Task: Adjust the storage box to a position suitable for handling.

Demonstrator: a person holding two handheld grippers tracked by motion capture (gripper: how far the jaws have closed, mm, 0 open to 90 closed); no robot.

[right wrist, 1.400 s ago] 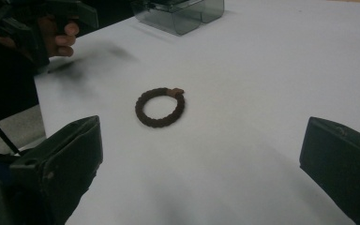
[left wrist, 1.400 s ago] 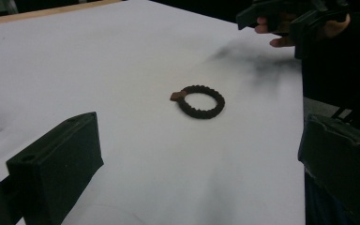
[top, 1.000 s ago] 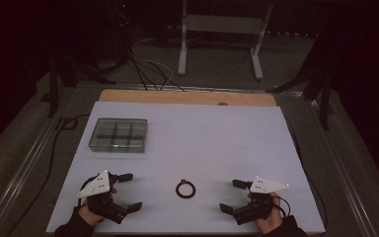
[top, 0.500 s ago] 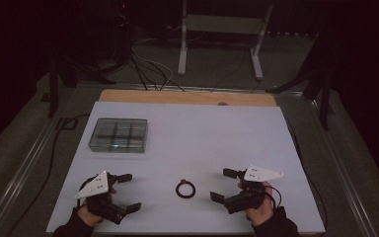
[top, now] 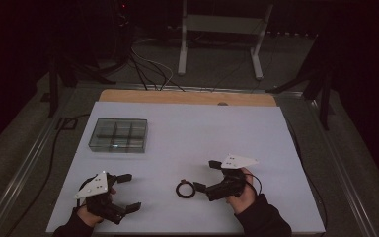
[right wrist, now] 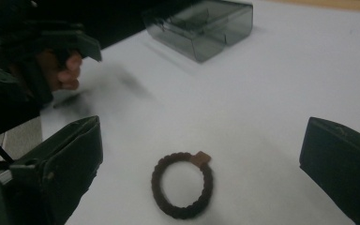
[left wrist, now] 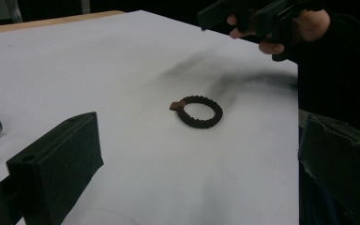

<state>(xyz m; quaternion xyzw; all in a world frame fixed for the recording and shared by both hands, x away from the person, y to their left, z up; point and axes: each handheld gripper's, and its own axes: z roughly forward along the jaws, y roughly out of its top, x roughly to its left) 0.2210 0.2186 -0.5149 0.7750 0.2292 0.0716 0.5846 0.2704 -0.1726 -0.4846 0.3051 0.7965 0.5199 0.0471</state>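
Right gripper gapes wide beside bracelet, untouched.

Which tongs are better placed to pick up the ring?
Right. The right tongs stand open just beside the ring, which lies framed between their jaws in their own view. The left tongs are open but farther off.

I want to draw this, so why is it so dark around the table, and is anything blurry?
High view: only the white table is lit, the room around it is black. Left gripper view: the braided ring is fairly sharp, with smeary dark shadows behind it. Right gripper view: the ring and the near jaws look soft, and the clear box is a bit hazy.
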